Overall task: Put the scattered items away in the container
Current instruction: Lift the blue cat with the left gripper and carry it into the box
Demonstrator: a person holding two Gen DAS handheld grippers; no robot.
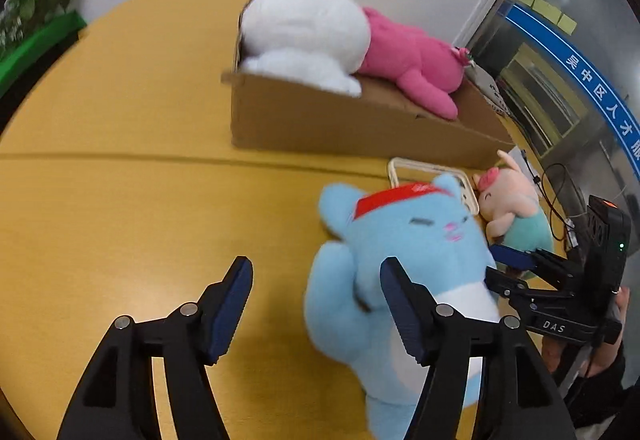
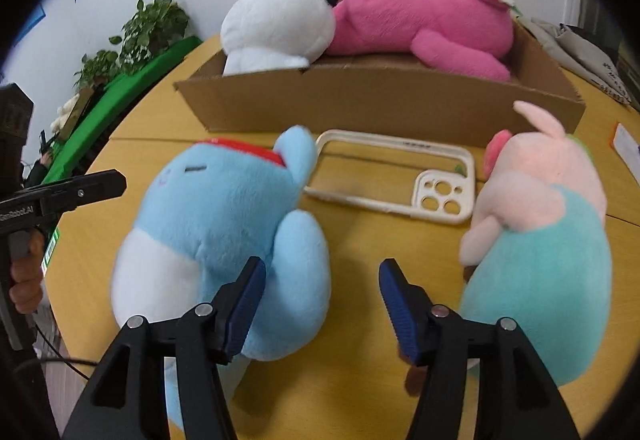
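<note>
A cardboard box [image 2: 380, 99] was stood toward the back of the yellow table [image 1: 120, 207], and two toys were already lodged in it: a white plush [image 2: 276, 31] at its left end and a pink plush [image 2: 424, 23] stretched along the rest, one pink limb draped over the near wall. Three items were left on the table in front of the box. A blue cat plush [image 2: 224, 224] with a red cap was laid on its side at the left, a pale phone case [image 2: 396, 175] was set flat in the middle just before the box wall, and a pink pig plush [image 2: 544, 232] in a teal dress was placed at the right. The blue cat's ear was seen touching the case's left end. The left gripper [image 1: 316, 304] was held with its jaws spread wide, nothing between them, its right finger seen in front of the blue cat's body. The right gripper [image 2: 322, 304] was likewise held with jaws parted and empty, over bare table between the cat and the pig. A potted plant [image 2: 136, 35] was seen against the white wall beyond the table's left edge.
</note>
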